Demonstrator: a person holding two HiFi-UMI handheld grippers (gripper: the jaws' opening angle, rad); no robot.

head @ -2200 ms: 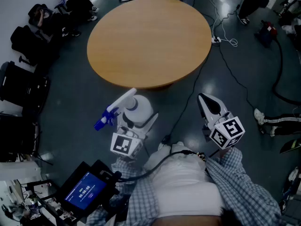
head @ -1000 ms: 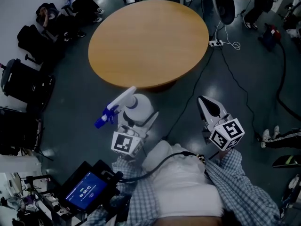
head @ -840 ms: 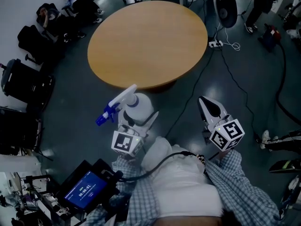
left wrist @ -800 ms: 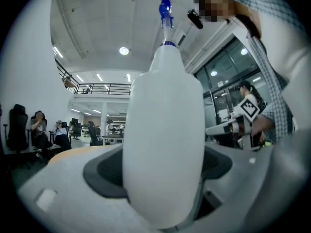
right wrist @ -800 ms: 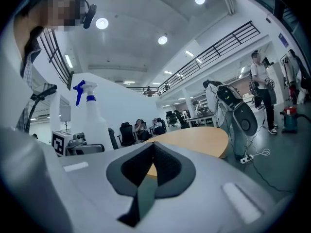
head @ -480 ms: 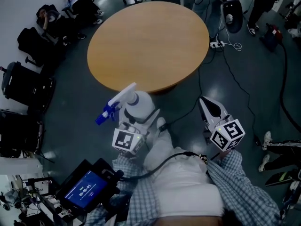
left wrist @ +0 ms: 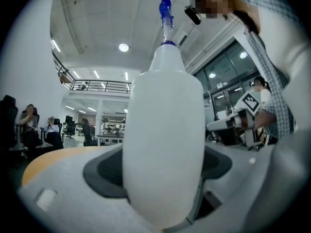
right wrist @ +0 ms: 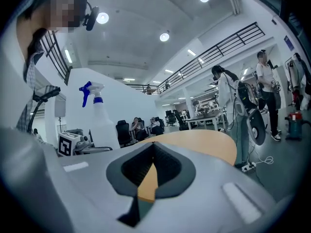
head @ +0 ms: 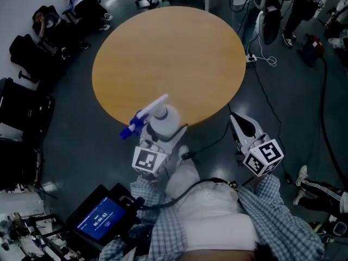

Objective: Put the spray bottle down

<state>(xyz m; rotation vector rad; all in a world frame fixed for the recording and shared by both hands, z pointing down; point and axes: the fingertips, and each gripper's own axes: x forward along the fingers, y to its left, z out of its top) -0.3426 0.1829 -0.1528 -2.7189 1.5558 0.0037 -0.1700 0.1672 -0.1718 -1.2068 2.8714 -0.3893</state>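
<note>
Left gripper (head: 161, 141) clamped the upright spray bottle (head: 162, 119), seemingly just over the tabletop's (head: 168, 53) near edge; right gripper (head: 235, 116) pressed together, empty.

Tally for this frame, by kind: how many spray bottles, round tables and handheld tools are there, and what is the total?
Spray bottle: 1, clamped in the left tool
Round table: 1, with a bare top
Tools: 2, the left tool and the right tool, which is shut and empty
Total: 4
</note>
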